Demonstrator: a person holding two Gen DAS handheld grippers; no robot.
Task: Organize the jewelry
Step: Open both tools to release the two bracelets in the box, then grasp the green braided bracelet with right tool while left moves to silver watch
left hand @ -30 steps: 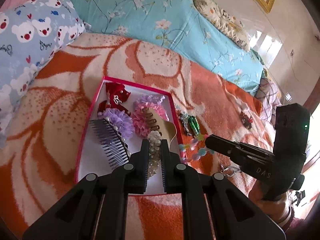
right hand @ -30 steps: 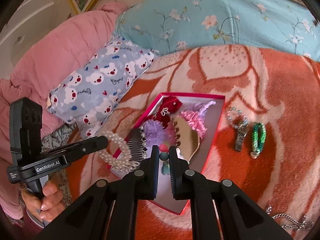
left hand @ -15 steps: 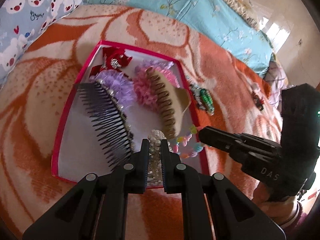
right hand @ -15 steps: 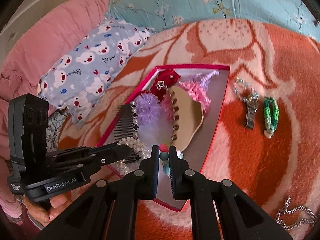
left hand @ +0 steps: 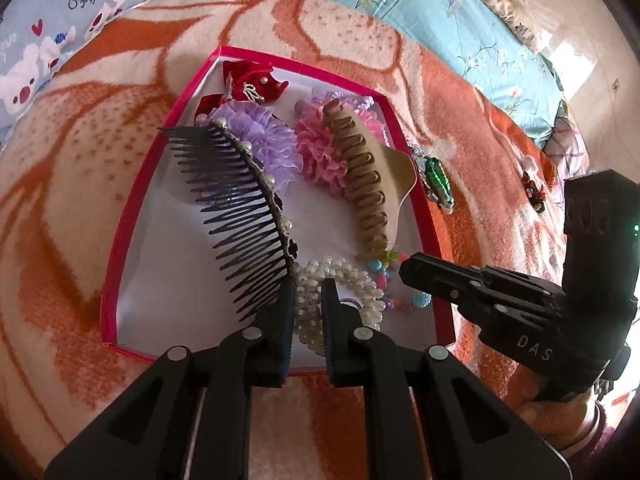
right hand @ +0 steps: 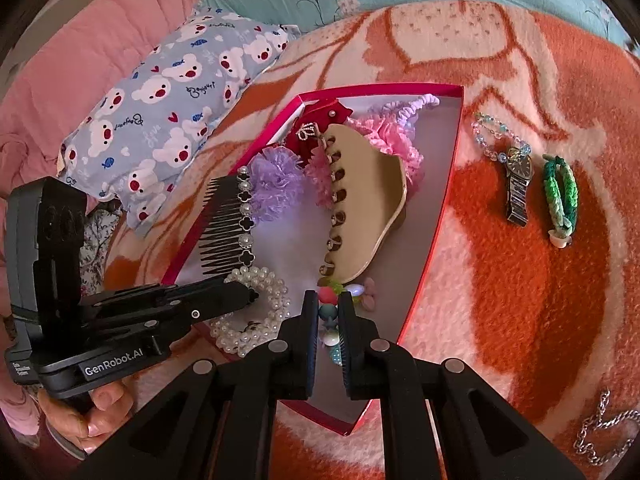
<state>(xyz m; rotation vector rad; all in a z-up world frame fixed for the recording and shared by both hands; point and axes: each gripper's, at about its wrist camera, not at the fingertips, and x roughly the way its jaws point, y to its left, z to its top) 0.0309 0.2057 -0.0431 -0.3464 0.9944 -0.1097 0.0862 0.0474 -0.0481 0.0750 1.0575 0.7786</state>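
Left wrist view: the left gripper [left hand: 307, 292] angles steeply down over the near end of a red box [left hand: 120, 240] that sits on an orange and cream blanket [left hand: 60, 200] on a bed. Its fingers [left hand: 280, 320] are closed on a pearl bracelet [left hand: 340, 280], which lies inside the box near its front edge. Also in the box are a black comb [left hand: 240, 216], a tan claw clip [left hand: 368, 184], a purple scrunchie [left hand: 264, 136], a pink scrunchie [left hand: 320, 152] and a red bow [left hand: 252, 80]. The right gripper [left hand: 404, 270] reaches in from the right, tilted down, pinching a bracelet of coloured beads [left hand: 384, 276] just beside the pearls. A hand [left hand: 556, 412] holds its handle.

Right wrist view: the right gripper [right hand: 329, 308] points down into the box's [right hand: 440, 220] near corner, fingers [right hand: 310, 320] closed on the coloured beads [right hand: 328, 312]. The left gripper [right hand: 254, 295] comes in from the left, its tip on the pearl bracelet [right hand: 260, 308], with a hand [right hand: 84, 412] wrapped around its grip. On the blanket [right hand: 520, 280] to the right of the box lie a watch [right hand: 516, 184], a green bracelet [right hand: 560, 196] and a silver chain [right hand: 600, 428].
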